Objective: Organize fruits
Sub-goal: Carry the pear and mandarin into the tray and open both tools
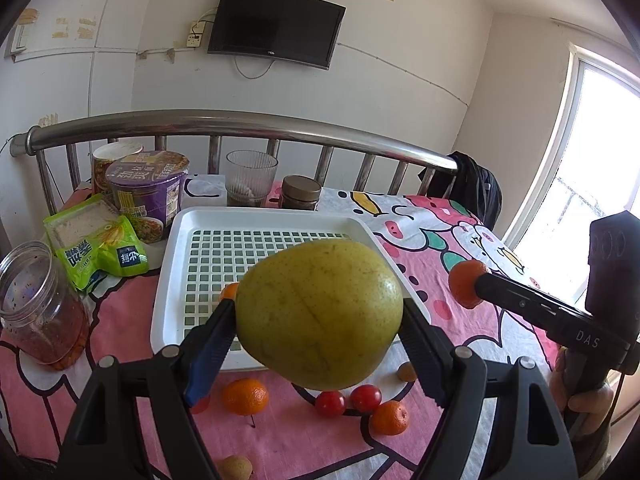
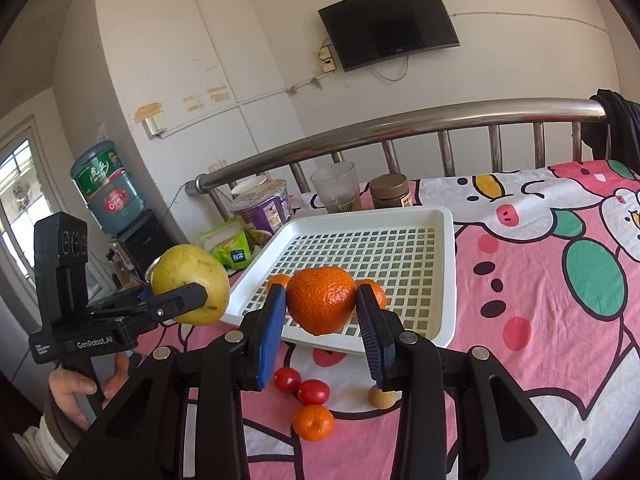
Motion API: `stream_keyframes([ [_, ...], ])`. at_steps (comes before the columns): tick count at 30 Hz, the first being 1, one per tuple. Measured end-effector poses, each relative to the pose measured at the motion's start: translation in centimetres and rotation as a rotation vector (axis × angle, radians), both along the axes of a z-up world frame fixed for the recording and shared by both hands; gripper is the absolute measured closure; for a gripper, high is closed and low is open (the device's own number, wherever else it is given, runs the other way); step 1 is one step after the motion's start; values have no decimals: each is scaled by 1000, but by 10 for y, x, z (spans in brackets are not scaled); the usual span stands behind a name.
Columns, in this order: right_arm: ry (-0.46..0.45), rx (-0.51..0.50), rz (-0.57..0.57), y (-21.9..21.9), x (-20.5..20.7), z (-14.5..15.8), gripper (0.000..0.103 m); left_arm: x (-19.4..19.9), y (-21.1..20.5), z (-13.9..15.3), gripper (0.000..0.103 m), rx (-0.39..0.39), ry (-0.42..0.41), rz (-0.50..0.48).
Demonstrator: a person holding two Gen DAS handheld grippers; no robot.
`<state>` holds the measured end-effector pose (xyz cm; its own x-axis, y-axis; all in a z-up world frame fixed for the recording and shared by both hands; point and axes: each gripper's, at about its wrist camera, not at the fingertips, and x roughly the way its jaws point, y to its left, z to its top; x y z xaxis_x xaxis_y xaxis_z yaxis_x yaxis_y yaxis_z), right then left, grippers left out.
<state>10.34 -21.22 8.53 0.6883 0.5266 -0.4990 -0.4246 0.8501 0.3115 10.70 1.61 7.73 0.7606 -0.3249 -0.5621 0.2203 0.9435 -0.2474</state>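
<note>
Left tool [image 2: 188,300] reads "GenRobot.AI"; right tool [image 1: 476,286] "DAS".

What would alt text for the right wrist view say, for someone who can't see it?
The right tongs grip a mandarin above the near edge of a white slotted tray on a pink cartoon bedsheet. To the left, the left tongs hold a yellow-green pear; cherry tomatoes and another mandarin lie on the sheet below.

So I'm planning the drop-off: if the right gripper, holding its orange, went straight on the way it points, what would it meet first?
Most likely the white plastic grid tray, probably near the small oranges already in it. The right gripper points at it with its mandarin orange clamped; depth is unclear.
</note>
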Motion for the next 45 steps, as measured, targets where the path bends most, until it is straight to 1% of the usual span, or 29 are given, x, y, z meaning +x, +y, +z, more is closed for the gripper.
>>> stream_keyframes([
  [3, 12, 9, -9, 1, 17, 0, 68, 20, 1, -2, 21, 2, 18, 8],
  [8, 62, 20, -15, 3, 56, -5, 68, 59, 4, -5, 21, 18, 55, 24],
  [15, 121, -40, -29, 17, 111, -19, 68, 109, 10, -11, 21, 47, 98, 58],
  [19, 161, -67, -36, 25, 143, -30, 68, 139, 9, -21, 21, 71, 142, 74],
  [22, 197, -92, -37, 32, 165, -40, 68, 158, 8, -33, 21, 94, 180, 82],
  [26, 244, -133, -41, 39, 189, -55, 68, 180, 8, -50, 21, 106, 234, 91],
  [30, 280, -177, -50, 44, 207, -69, 68, 194, 4, -61, 21, 138, 260, 95],
  [36, 336, -222, -62, 48, 221, -88, 68, 203, 4, -73, 21, 140, 293, 102],
  [39, 334, -233, -63, 49, 221, -91, 68, 205, 3, -81, 21, 151, 312, 105],
  [41, 334, -239, -66, 50, 221, -91, 68, 205, 3, -81, 21, 150, 299, 110],
  [42, 333, -246, -65, 51, 221, -91, 68, 206, 3, -81, 21, 149, 309, 114],
  [44, 336, -260, -51, 55, 221, -91, 65, 207, 3, -80, 21, 143, 319, 118],
  [45, 348, -260, -40, 56, 221, -92, 59, 207, 4, -78, 21, 131, 315, 113],
])
